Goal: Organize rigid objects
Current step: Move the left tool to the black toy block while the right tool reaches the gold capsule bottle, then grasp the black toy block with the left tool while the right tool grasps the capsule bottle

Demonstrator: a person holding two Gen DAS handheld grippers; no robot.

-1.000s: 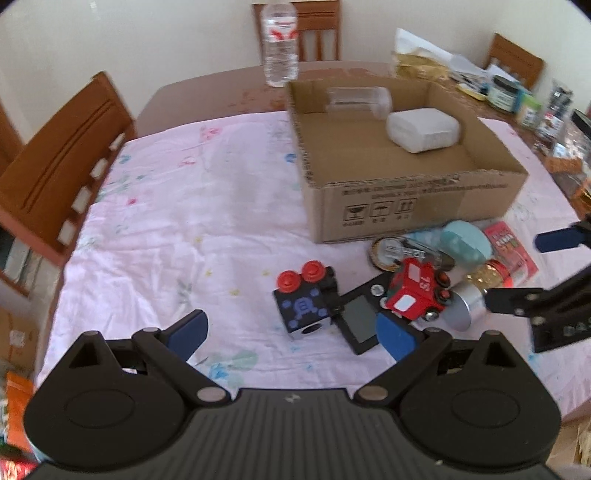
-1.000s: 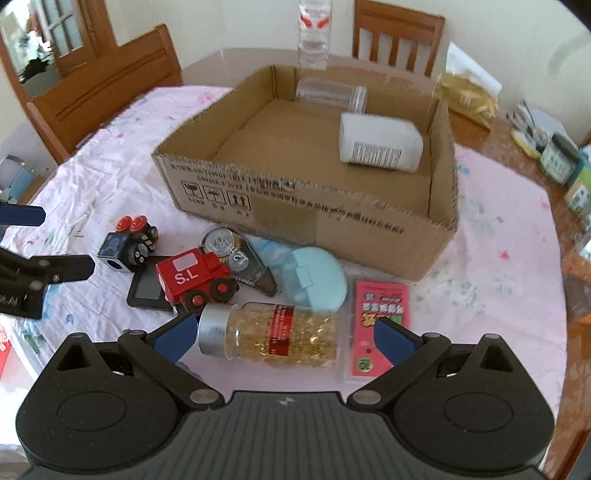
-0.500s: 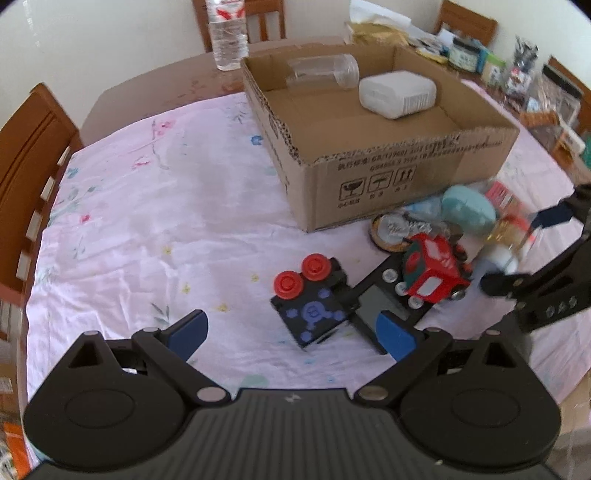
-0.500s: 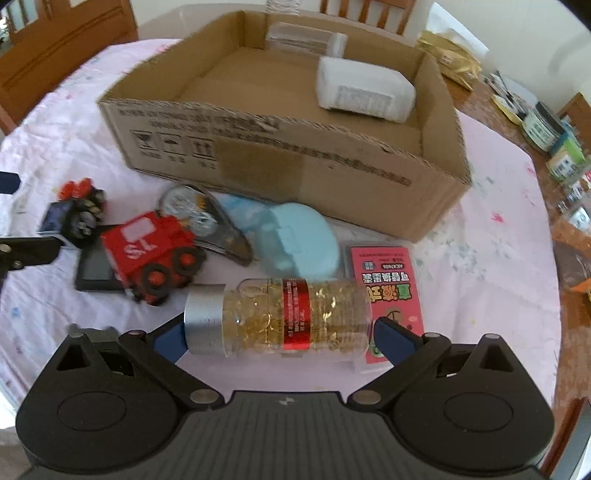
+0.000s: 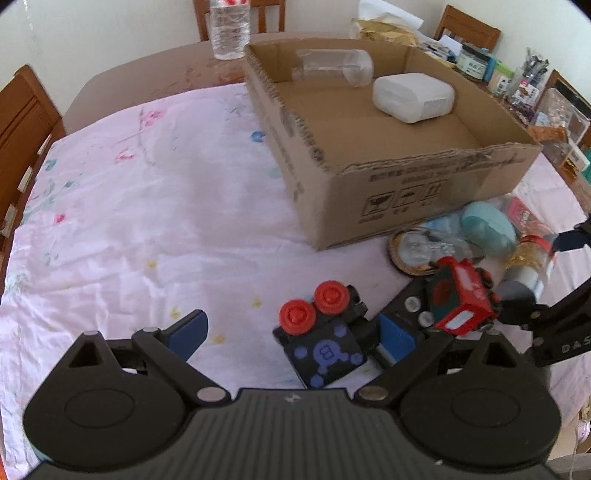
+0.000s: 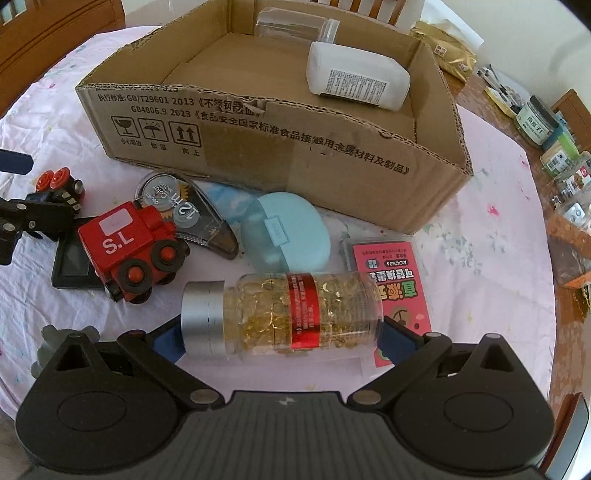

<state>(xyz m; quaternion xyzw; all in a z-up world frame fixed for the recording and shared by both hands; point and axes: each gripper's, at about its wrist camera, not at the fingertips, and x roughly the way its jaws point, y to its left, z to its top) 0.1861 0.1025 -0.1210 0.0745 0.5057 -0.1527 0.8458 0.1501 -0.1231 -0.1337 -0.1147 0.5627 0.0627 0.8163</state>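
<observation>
An open cardboard box [image 5: 424,188] [image 6: 295,155] holds a clear jar [image 5: 332,68] and a white container [image 5: 413,96]. In front of it lie a black toy block with red knobs [image 5: 325,332], a red toy train [image 6: 127,243], a tape dispenser [image 6: 184,214], a light blue case [image 6: 284,232], a pink card pack [image 6: 395,284] and a bottle of gold capsules [image 6: 284,314]. My left gripper [image 5: 291,332] is open, the black block between its fingers. My right gripper [image 6: 277,336] is open, its fingers at both ends of the lying capsule bottle.
A water bottle [image 5: 229,29] stands behind the box. Jars and clutter [image 6: 554,147] crowd the table's right edge. A flat black device [image 6: 74,266] lies under the train. Wooden chairs [image 5: 18,122] surround the table. A pink floral cloth [image 5: 147,206] covers the table.
Both grippers have moved forward and lower. The black block now lies between my left fingers. The capsule bottle now lies between my right fingers, closer to the camera.
</observation>
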